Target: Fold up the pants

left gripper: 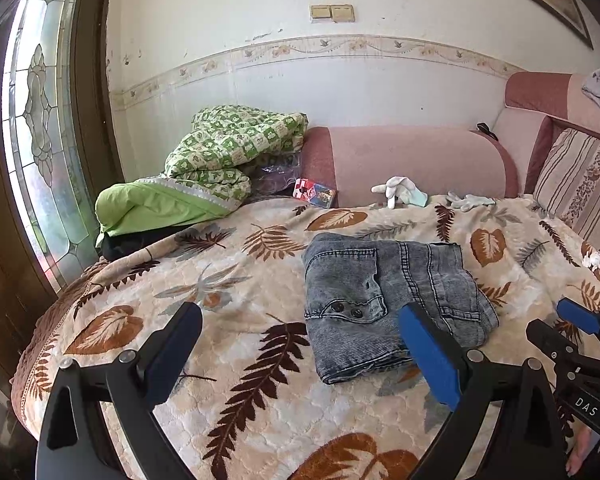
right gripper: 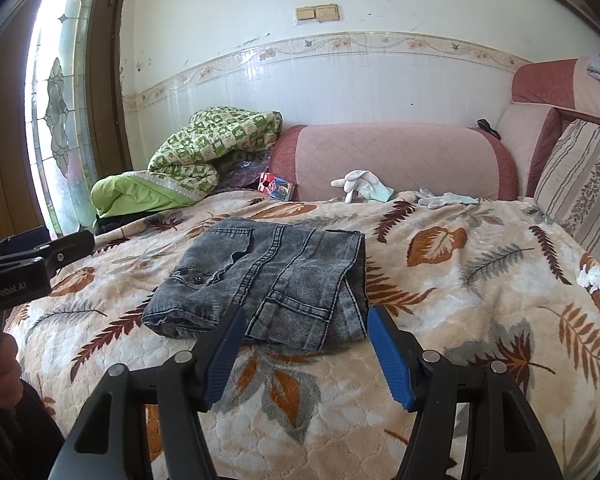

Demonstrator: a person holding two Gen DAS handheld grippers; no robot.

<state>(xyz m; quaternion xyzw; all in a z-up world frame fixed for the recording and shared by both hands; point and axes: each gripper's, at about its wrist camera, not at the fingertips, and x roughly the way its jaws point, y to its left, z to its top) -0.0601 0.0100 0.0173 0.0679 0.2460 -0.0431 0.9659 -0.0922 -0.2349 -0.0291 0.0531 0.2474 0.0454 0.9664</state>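
Leaf-print blanket, folded grey pants, white gloves, green quilt

Bare leaf-print blanket open left and right of folded pants; gloves, bolster, green quilt obstructing far edge

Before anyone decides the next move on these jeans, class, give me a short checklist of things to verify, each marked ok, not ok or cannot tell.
1. Jeans folded into a compact bundle on the leaf-print blanket: ok.
2. Left gripper open, nothing between its fingers: ok.
3. Right gripper open, nothing held, its tips at the bundle's near edge: ok.
4. Layers under the top fold lying flat: cannot tell.
5. White gloves well clear of the jeans, by the pink bolster: ok.
6. Bundle edges squared: not ok, near edge looks uneven.
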